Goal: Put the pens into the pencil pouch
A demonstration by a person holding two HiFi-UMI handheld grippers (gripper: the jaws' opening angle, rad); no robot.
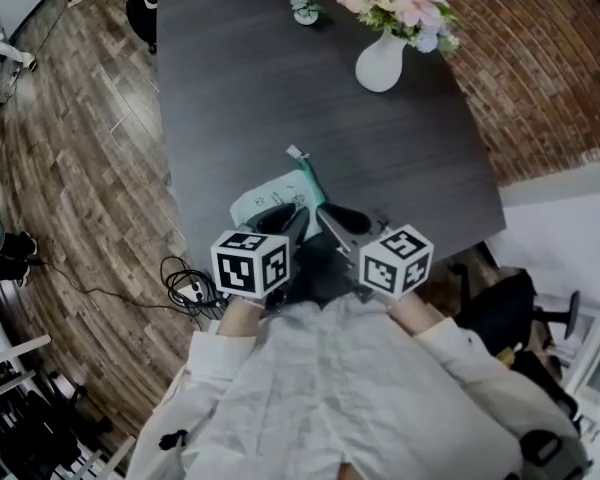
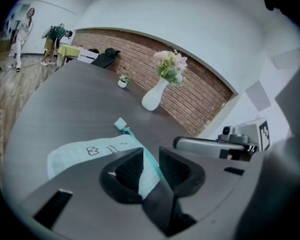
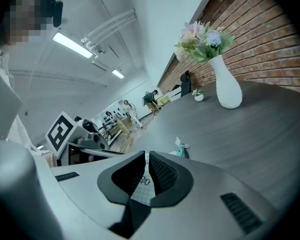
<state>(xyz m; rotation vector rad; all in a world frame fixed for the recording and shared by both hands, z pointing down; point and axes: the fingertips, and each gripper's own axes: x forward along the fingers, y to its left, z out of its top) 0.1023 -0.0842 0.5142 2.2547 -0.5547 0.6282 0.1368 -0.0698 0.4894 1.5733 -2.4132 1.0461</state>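
From the head view, the left gripper (image 2: pixel 150 153) and right gripper (image 3: pixel 146 156) hide much of the pencil pouch (image 1: pixel 263 201), which lies on the desk (image 1: pixel 280 88) well apart from the white vase (image 1: pixel 380 64). The left fingers stand apart astride its teal edge, and the right fingers pinch its fabric.

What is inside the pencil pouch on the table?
Only the outside shows: the pencil pouch lies flat on the table, its mint fabric covering the inside. No pen is visible in or beside it; whether any lie within cannot be told.
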